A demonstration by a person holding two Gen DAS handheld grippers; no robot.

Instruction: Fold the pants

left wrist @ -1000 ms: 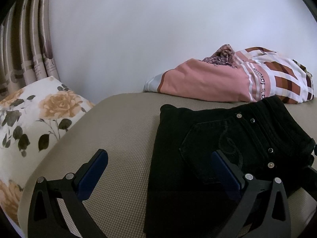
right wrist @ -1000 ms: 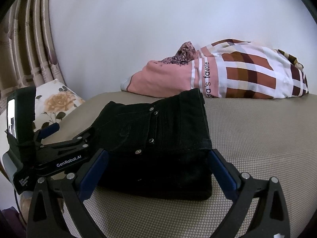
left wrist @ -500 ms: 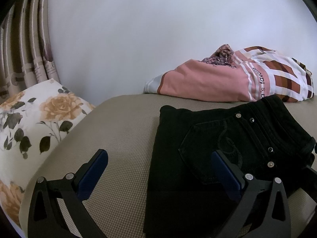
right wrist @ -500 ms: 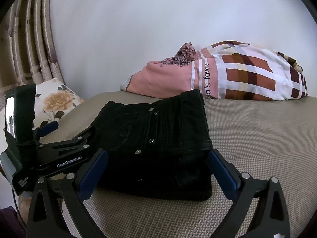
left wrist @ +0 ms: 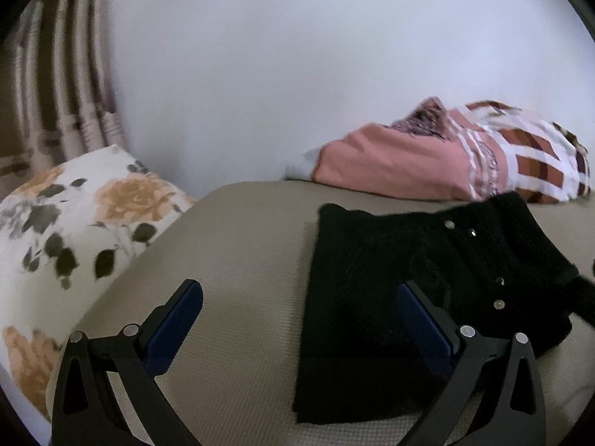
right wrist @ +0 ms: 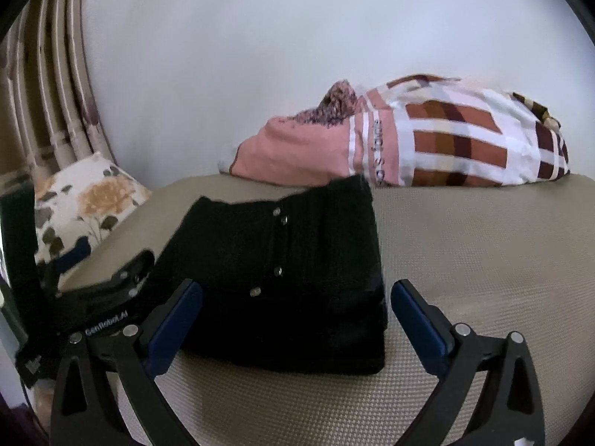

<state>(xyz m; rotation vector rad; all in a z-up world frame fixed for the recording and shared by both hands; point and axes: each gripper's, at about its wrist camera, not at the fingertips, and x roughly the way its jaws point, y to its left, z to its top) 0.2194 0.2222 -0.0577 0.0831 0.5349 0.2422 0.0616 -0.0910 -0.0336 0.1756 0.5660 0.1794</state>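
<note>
Curtain (left wrist: 55, 111): hanging at 10 o'clock in both views, blurred.
Floral pillow (left wrist: 74, 230): lying at 9 o'clock, at the left end of the bed (right wrist: 483, 260).
Left tool (left wrist: 299, 319): hovering low with pads spread wide and nothing between them; its right pad is overlapping the pants' near-left part in the view, contact not clear.
Pants (right wrist: 290, 278): lying on the bed's beige cover at centre, black, already looking folded into a compact thick rectangle, metal studs showing in a line on top, waistband end pointing toward 12 o'clock.
Right tool (right wrist: 297, 316): sitting released, pads apart, straddling the near edge of the pants without gripping.
Pink and checked bedding (right wrist: 427, 141): piled at 1 o'clock against the wall, the pants' far end lying close to it.
Risk: thick layers may be springing open once left alone; a pad brushing the near edge could be dragging the top layer askew.
Progress: judging the fold as nearly or fully done.
</note>
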